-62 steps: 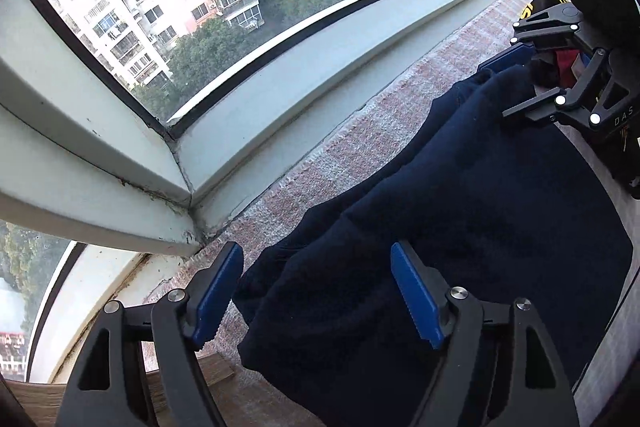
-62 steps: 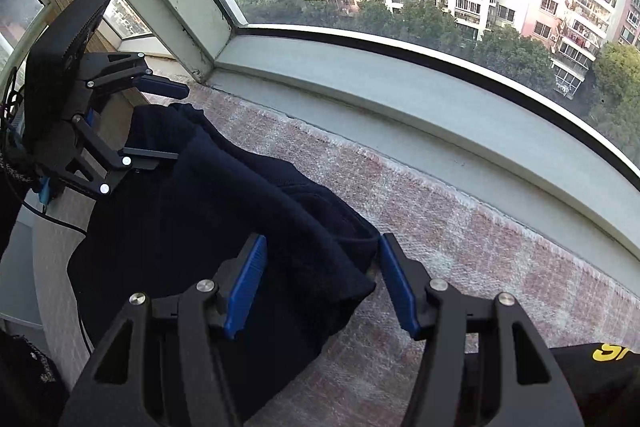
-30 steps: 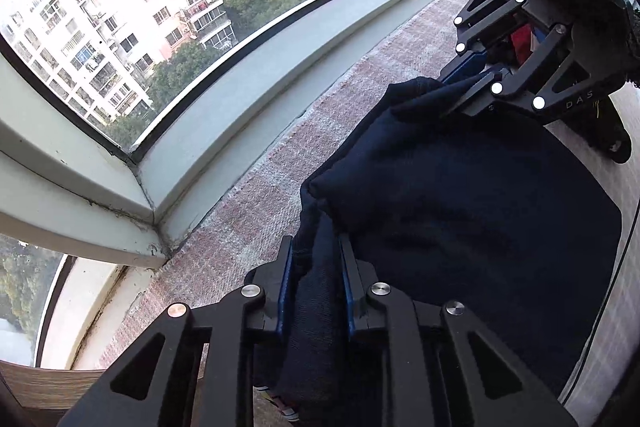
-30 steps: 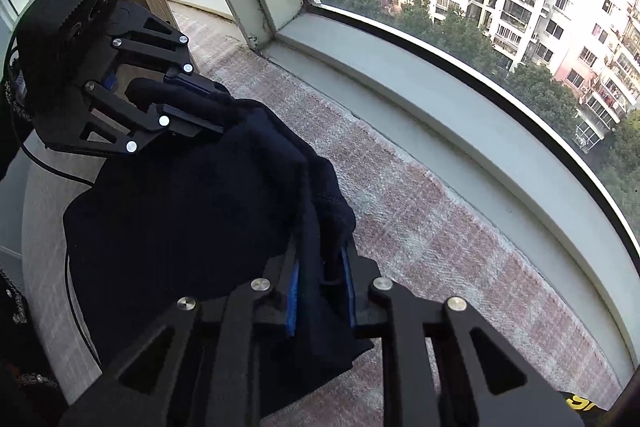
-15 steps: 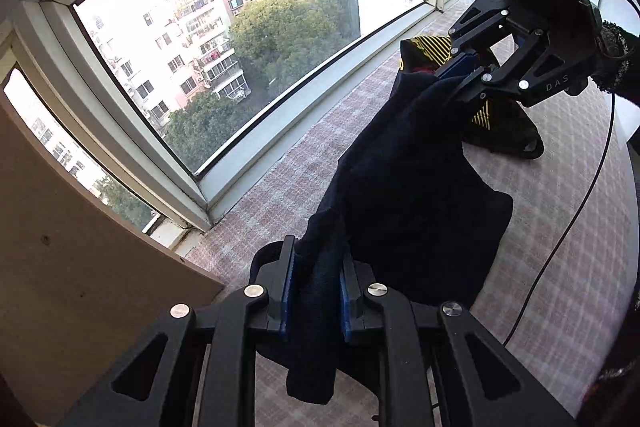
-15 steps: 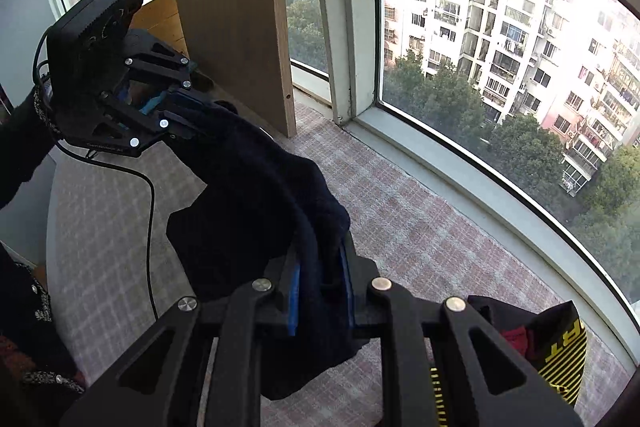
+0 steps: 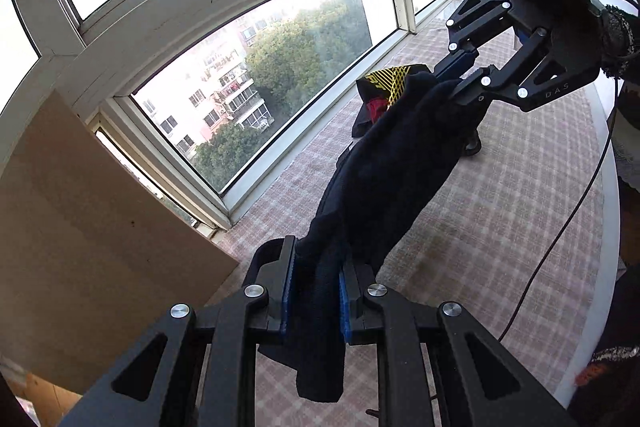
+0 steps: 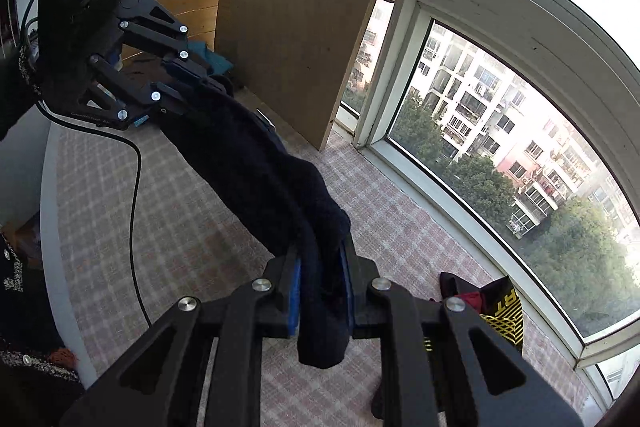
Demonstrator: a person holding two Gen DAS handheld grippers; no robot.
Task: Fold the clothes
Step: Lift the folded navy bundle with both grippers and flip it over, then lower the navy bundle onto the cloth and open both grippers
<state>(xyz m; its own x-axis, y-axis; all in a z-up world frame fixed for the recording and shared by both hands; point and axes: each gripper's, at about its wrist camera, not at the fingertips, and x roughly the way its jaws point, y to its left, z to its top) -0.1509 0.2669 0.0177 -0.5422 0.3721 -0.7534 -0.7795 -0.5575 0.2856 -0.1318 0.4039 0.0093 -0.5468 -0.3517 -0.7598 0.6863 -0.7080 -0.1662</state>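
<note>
The left hand-held gripper [image 7: 314,291] is clamped on one end of a dark navy garment [image 7: 384,179], the cloth bunched thick between its blue pads [image 7: 288,291], with a short tail hanging below the jaws. The right hand-held gripper [image 8: 320,291] is clamped on the other end in the same way, cloth bulging above and drooping below its pads [image 8: 295,297]. Between the two the garment is lifted clear of the surface, stretched as a loose, slightly sagging roll from one gripper to the other. In the left wrist view the right hand-held gripper shows at upper right, pinching the far end; in the right wrist view the left one shows at upper left. Below lies a pink checked cloth [image 7: 500,227] covering the window ledge. A second piece of clothing [image 8: 500,311], black with yellow print and a bit of red, lies crumpled on it near the window [image 8: 500,147]. A brown board [image 8: 296,27] leans against the window frame, and a black cable [image 8: 138,187] runs across the checked cloth.
</note>
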